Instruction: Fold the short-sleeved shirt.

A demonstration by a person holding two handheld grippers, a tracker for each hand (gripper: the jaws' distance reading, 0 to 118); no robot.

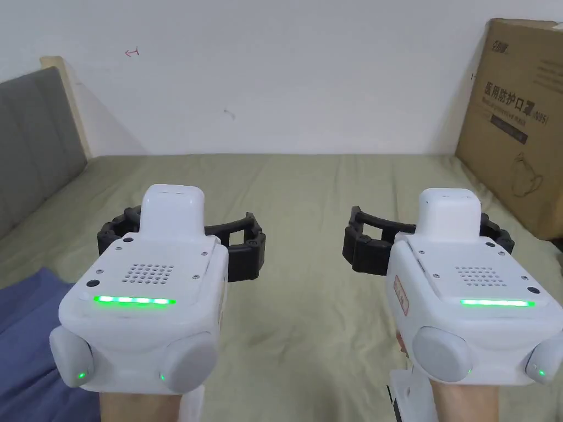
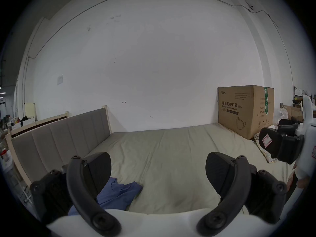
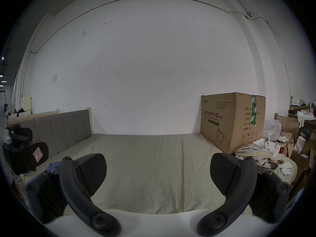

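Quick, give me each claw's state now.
Left claw: open, holding nothing; blue shirt lies on the bed below it.
Right claw: open, holding nothing.

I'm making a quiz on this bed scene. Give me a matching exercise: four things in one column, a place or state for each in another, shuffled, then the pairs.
Things:
1. blue shirt
2. cardboard box
3. left tongs
4. grey headboard

Places or states:
A. far right of the bed
B. open, holding nothing
C. along the bed's left edge
D. crumpled at the bed's near left

Pairs: 1-D, 2-A, 3-B, 4-C
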